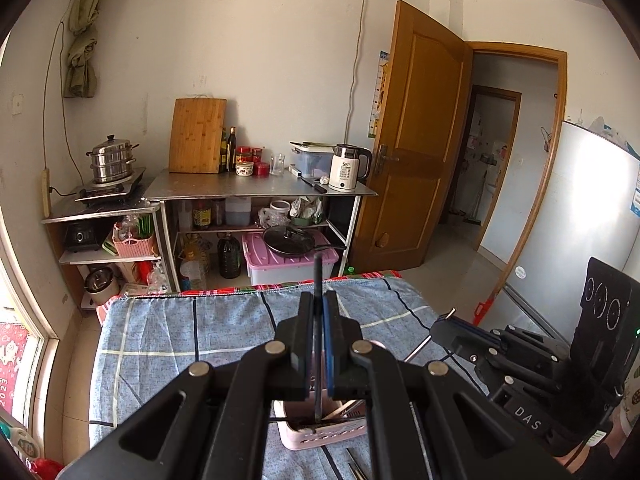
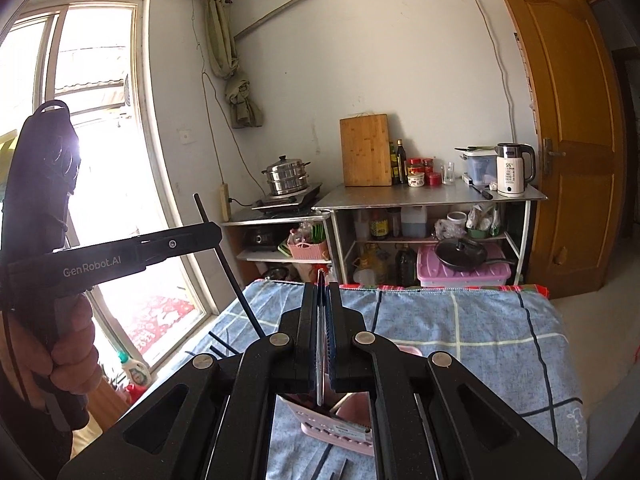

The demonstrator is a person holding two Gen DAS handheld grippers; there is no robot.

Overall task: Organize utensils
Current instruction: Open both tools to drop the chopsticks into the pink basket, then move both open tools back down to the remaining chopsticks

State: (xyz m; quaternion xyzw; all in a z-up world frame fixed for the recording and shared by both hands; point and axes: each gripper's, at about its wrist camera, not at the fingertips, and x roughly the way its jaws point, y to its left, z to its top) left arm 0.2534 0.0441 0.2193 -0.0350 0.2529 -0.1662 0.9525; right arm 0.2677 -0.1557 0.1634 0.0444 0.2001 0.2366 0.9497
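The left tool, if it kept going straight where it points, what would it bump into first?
Probably the blue cloth on the table. The left tool, shut on a black chopstick, tilts a bit downward over the cloth. Past the table's far edge stand the kitchen shelves. Depth is hard to judge here.

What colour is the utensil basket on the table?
Pink basket, clearest in the left wrist view.

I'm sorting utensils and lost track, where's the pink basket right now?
The pink basket sits on the blue checked cloth, low in both wrist views, just below the shut left gripper holding a black chopstick.
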